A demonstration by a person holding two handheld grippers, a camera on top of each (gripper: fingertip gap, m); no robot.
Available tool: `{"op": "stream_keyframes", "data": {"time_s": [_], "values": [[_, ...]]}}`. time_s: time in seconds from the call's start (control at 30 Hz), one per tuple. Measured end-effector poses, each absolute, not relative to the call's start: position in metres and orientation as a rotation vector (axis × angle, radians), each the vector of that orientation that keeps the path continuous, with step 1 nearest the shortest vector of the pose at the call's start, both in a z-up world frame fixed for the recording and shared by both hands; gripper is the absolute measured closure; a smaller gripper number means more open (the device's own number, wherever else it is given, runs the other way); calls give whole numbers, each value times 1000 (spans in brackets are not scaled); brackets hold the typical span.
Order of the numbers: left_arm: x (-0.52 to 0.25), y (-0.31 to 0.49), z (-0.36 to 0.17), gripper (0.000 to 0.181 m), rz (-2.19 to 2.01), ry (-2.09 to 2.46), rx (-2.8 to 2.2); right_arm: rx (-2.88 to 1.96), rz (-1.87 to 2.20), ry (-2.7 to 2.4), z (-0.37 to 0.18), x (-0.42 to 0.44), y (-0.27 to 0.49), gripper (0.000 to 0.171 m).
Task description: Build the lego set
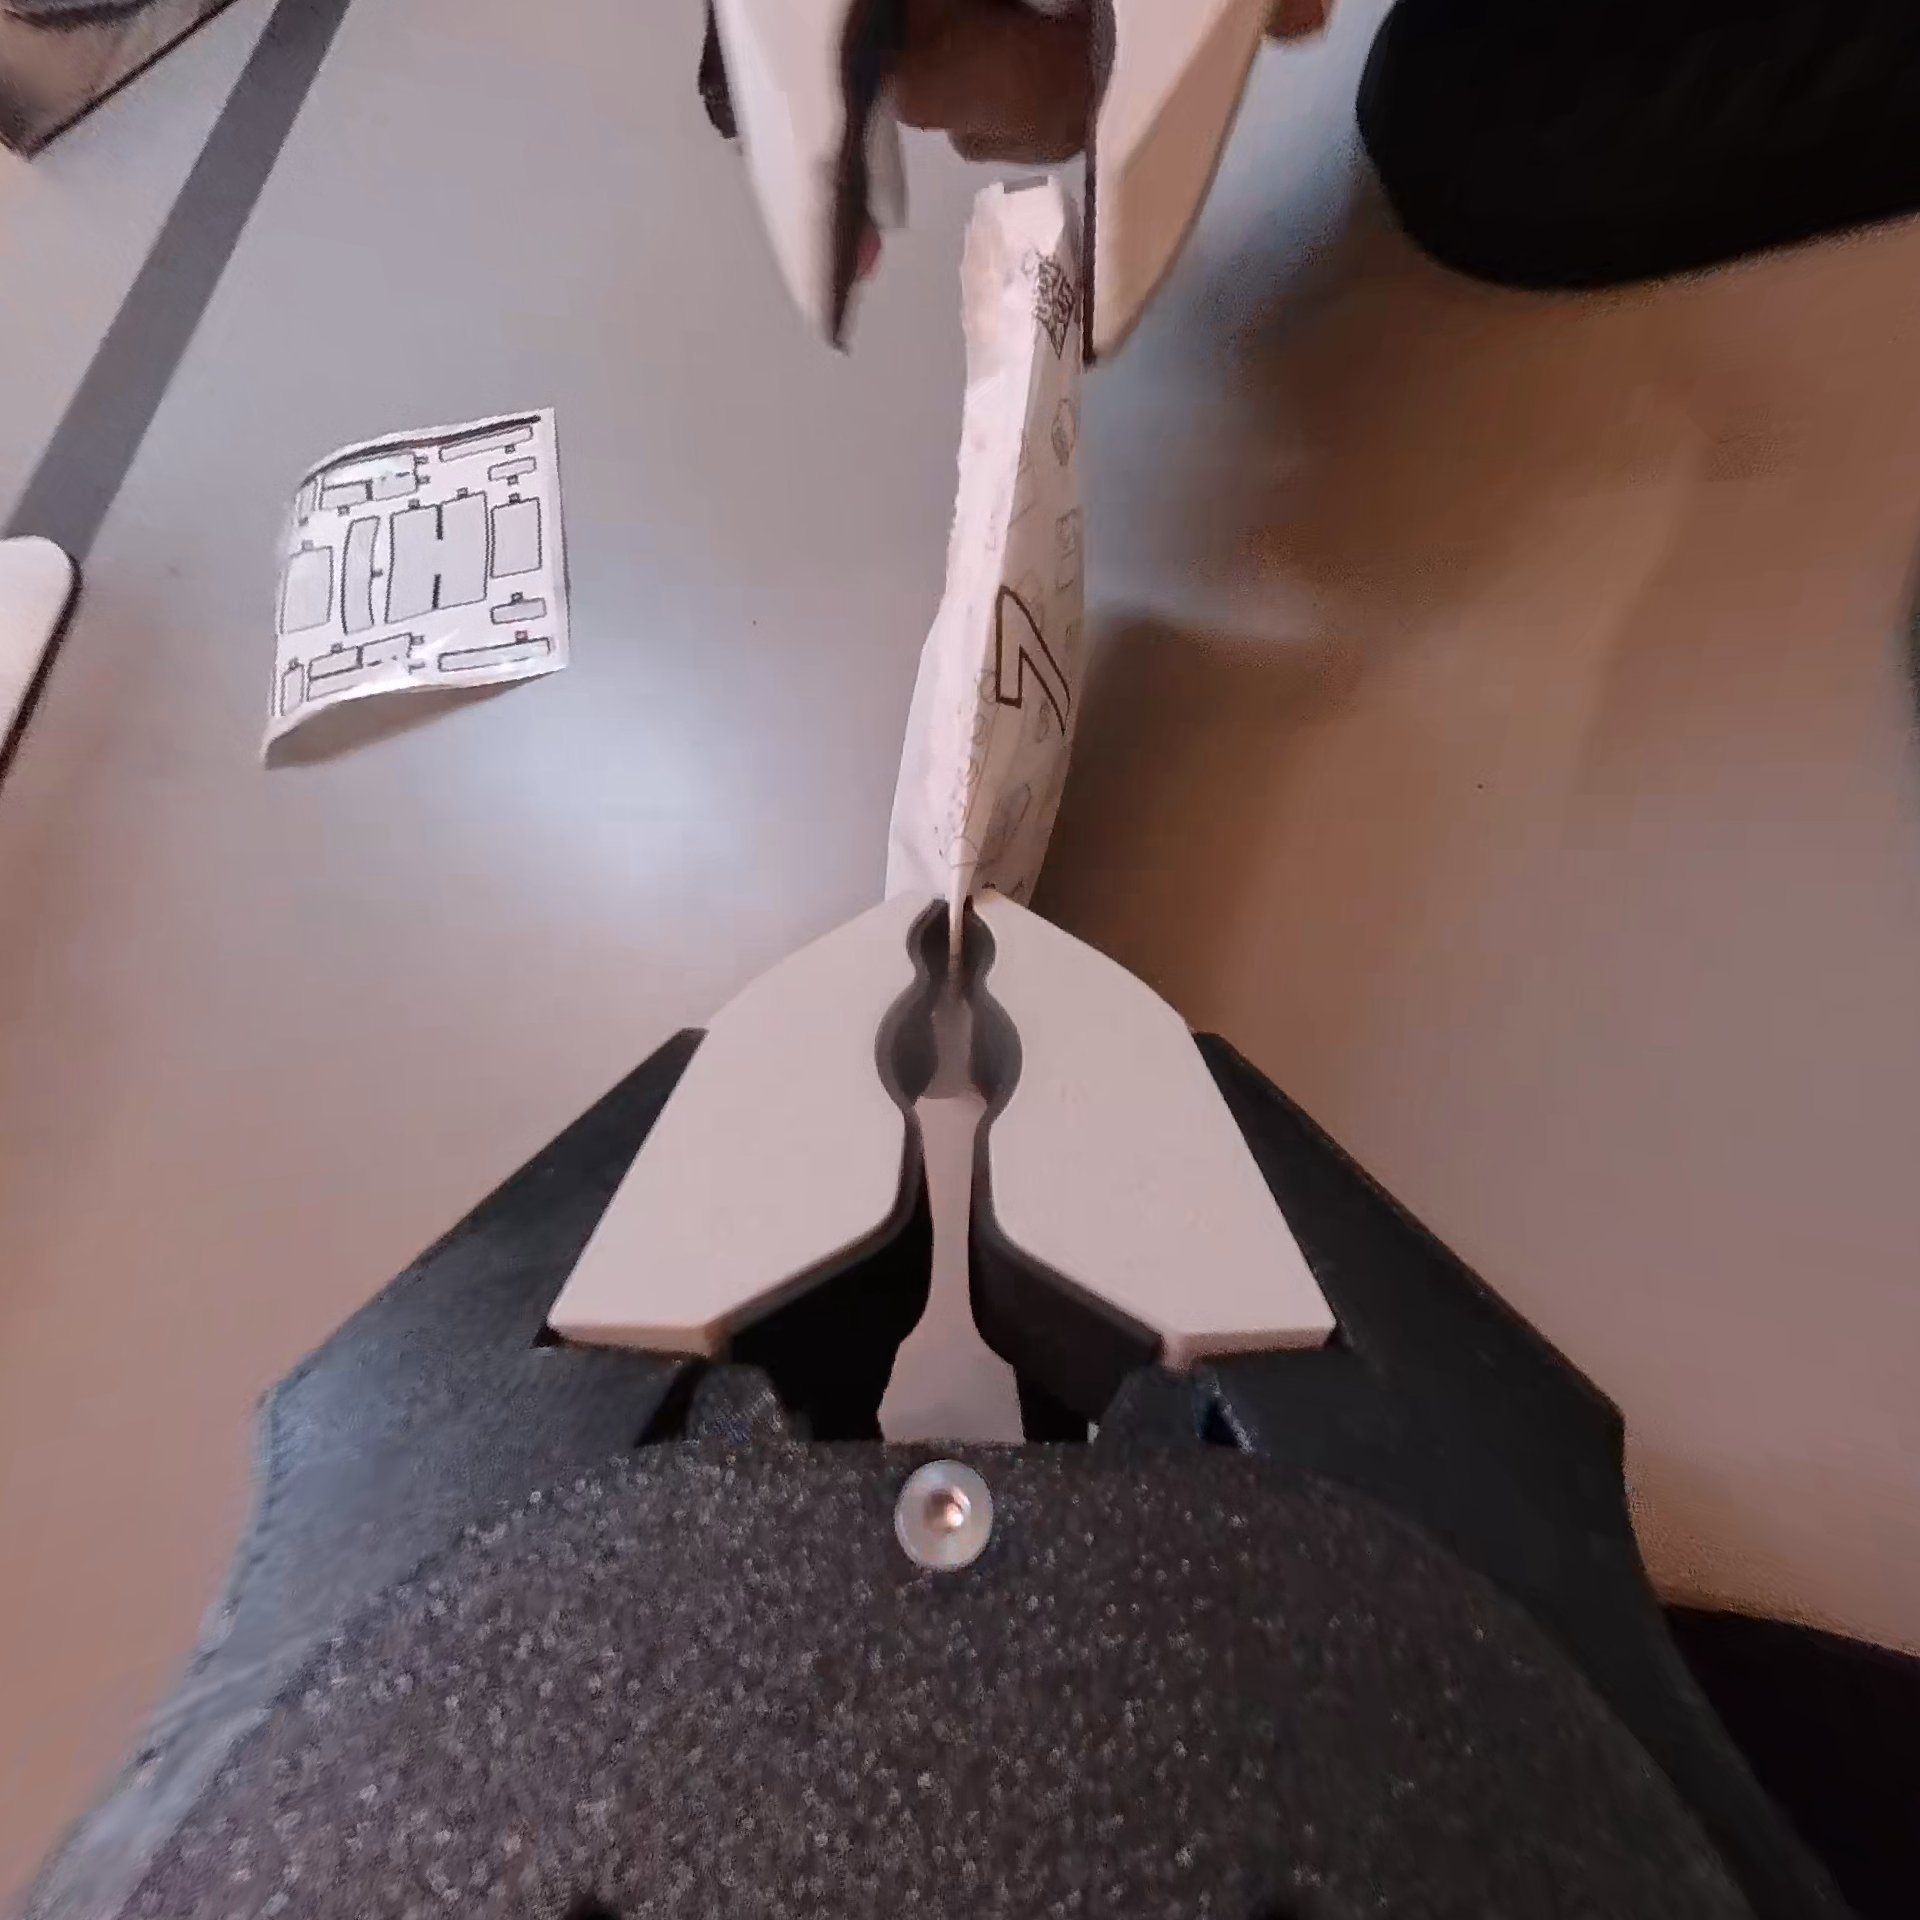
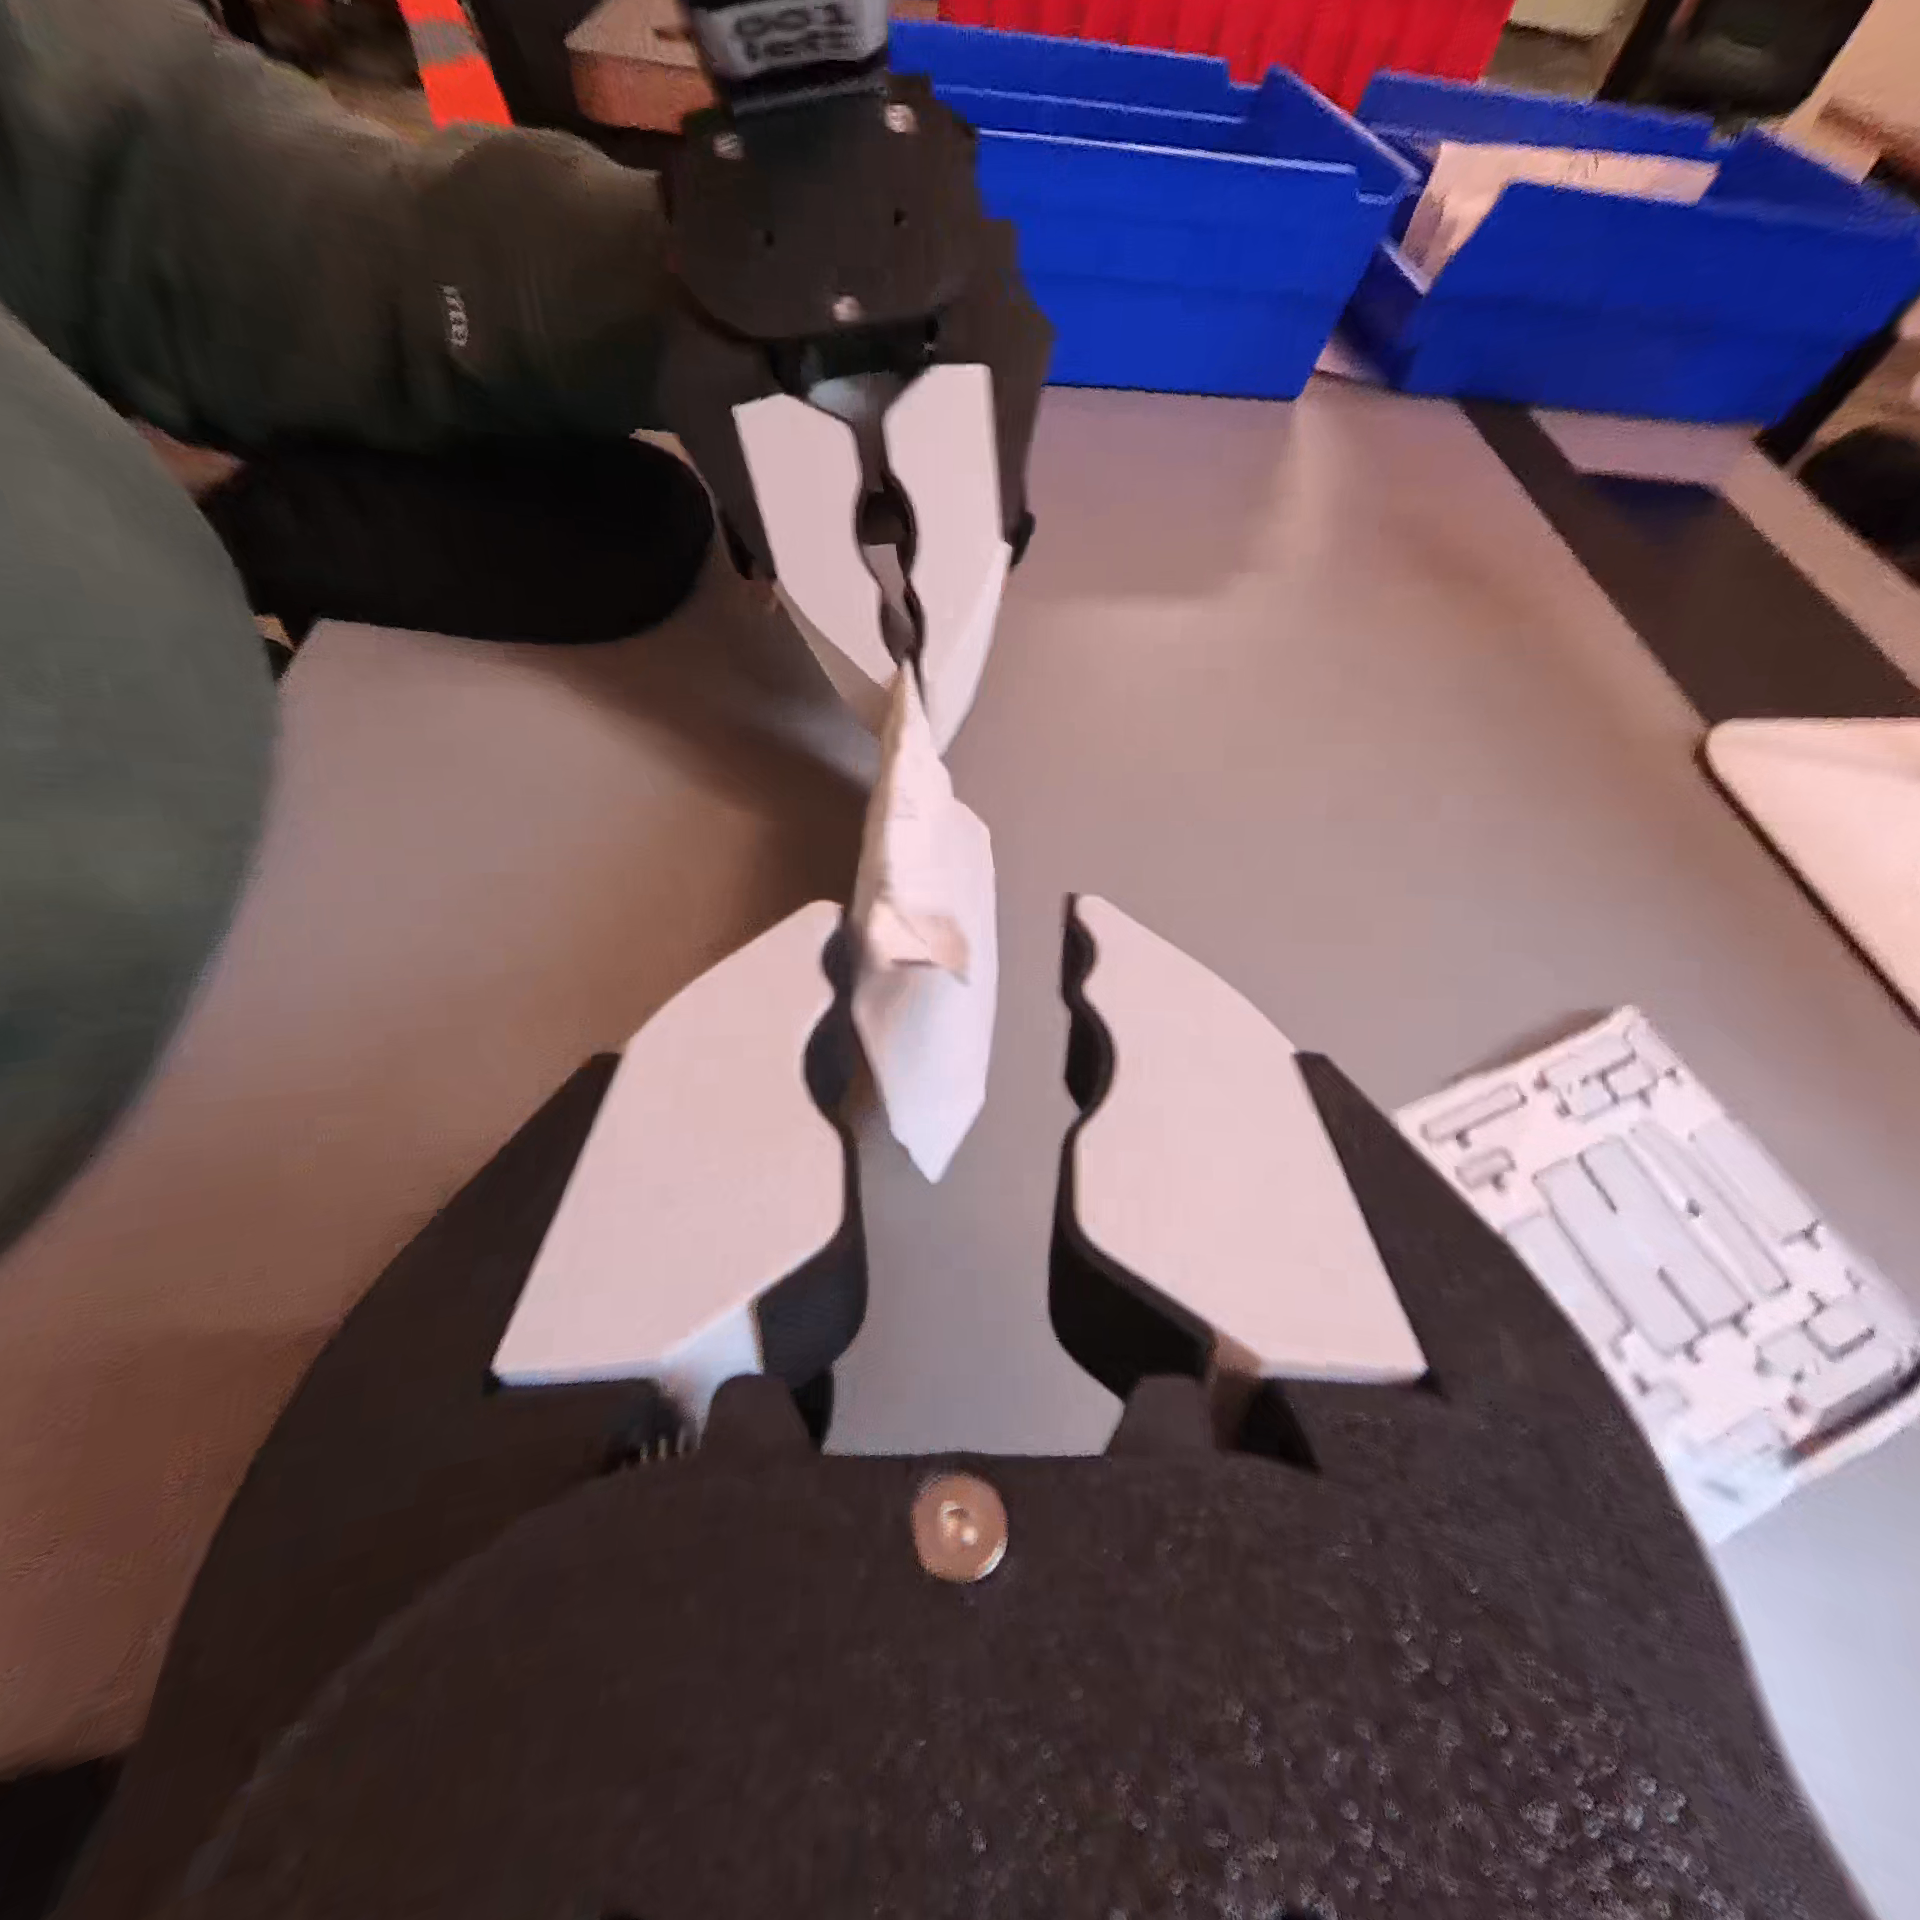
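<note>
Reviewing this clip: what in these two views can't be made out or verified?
- Contents of the white paper bag: opaque in both views, so no bricks show.
- Right gripper: open around the bag's free end; whether a finger touches it is unclear through blur. The left gripper pinches the other end.
- Blue bins: insides hidden by their walls, right wrist view.
- Sticker sheet: details blurred there.
- White board: cut off by the edge.

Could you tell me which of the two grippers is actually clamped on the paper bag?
The left gripper: its fingers pinch the bag's edge, whereas the right gripper is open.
</note>
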State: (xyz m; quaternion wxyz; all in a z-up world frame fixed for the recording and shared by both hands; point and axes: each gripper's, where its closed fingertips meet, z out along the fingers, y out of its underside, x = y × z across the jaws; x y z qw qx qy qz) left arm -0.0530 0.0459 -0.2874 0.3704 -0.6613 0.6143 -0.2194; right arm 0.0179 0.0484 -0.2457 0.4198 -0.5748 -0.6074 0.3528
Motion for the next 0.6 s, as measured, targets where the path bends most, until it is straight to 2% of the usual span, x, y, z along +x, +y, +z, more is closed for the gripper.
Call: {"op": "stream_keyframes", "data": {"time_s": [0.07,0.23,0.33,0.6], "values": [[-54,50,-288,180,-628,1564,-1748,-1403,848,-1568,-252,7,46,163],[-61,73,-275,180,-865,1388,-1836,-1602,903,-1361,-258,7,88,164],[-76,95,-280,180,-736,1365,-1894,-1638,821,-1303,-263,16,106,158],[-122,148,-290,179,-607,934,-2074,-1594,719,-1184,-258,30,113,116]]}}
